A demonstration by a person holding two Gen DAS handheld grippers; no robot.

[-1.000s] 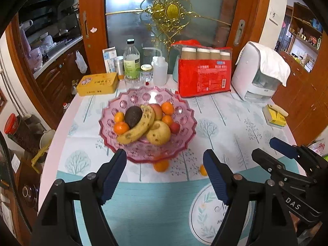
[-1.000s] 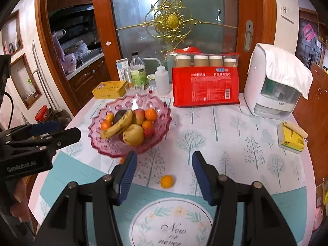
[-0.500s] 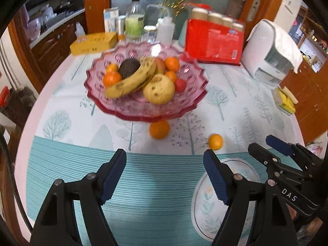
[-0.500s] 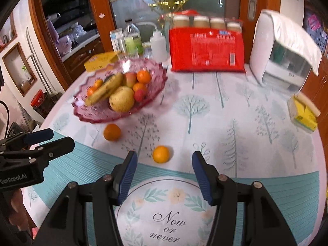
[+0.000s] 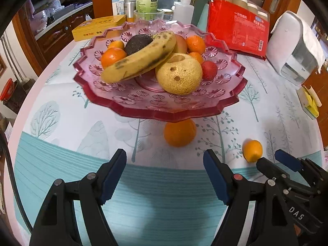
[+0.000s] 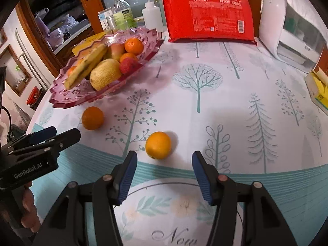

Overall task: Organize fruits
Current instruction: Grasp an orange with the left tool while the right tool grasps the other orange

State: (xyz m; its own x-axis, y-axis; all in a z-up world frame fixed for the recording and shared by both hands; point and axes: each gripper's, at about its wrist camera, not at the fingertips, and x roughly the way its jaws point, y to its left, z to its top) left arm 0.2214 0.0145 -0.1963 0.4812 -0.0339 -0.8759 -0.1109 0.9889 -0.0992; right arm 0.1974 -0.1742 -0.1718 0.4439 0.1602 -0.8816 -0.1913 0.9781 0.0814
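While angled steeply down at the table: left gripper [image 5: 164, 176] open, empty, near orange [image 5: 179, 132] beside pink fruit dish [image 5: 160, 110]; right gripper [image 6: 163, 177] open, empty, just short of smaller orange [image 6: 158, 145].

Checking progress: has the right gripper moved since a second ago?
Yes. The right gripper has dropped toward the tablecloth, closer to the loose orange.

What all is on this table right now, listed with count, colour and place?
fruit bowl: 1, pink glass, table's left
banana: 1, yellow, spotted, in bowl
avocado: 1, dark, in bowl
pear: 1, yellow, in bowl
loose oranges: 2, orange, on cloth outside bowl
red pack: 1, table's back
bottles: several, behind bowl
yellow tin: 1, back left
left gripper: black, blue pads, open
right gripper: same, open
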